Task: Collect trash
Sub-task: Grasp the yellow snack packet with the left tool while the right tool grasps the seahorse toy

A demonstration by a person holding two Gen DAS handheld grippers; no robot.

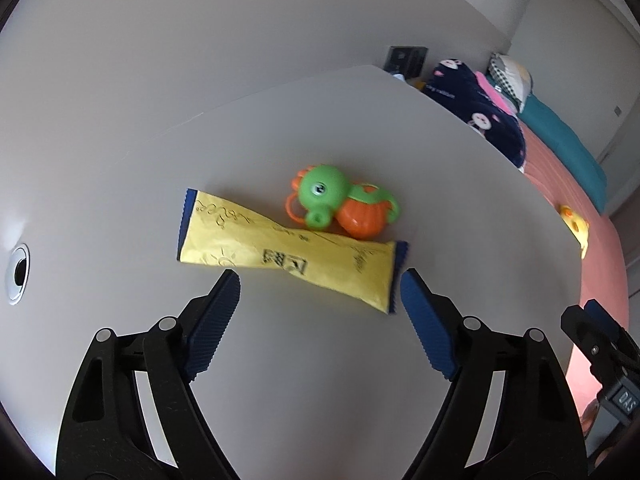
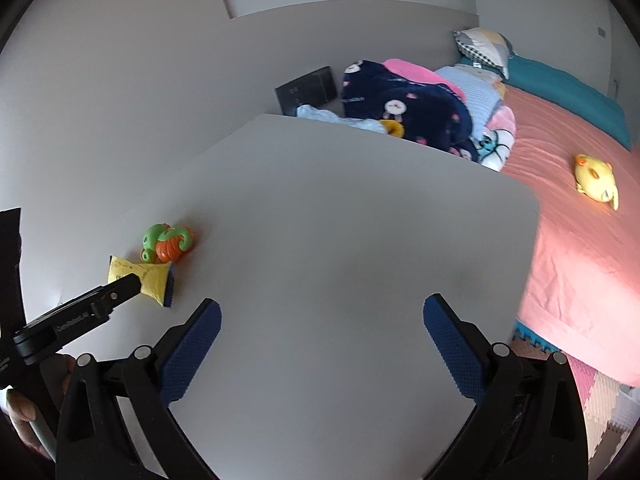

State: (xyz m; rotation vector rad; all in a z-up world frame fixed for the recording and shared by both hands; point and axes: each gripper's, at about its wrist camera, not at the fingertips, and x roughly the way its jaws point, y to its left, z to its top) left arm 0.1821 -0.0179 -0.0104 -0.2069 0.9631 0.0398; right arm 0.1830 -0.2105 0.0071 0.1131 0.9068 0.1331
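Left wrist view: yellow wrapper (image 1: pixel 288 250) flat on white table (image 1: pixel 460 160), just ahead of left gripper (image 1: pixel 320 280). Long axis crosswise to the fingers, roughly left-right, near end dipping toward the right fingertip. Jaws spread wide, nothing held; left pad tip close to wrapper's near edge, right pad tip just beside its blue-crimped end. Contact not clear. Green-orange toy (image 1: pixel 340 206) directly behind wrapper, touching or overlapping its far edge, can't tell which.

Right wrist view: right gripper (image 2: pixel 322 312) also wide open, empty, over bare table well to the right of wrapper (image 2: pixel 154 278). Left gripper (image 2: pixel 100 300) there seen reaching across wrapper.

Judgement: left gripper much nearer, so pick is its job; wrapper's narrow width suits a pinch across it, w/ toy at risk of a nudge.
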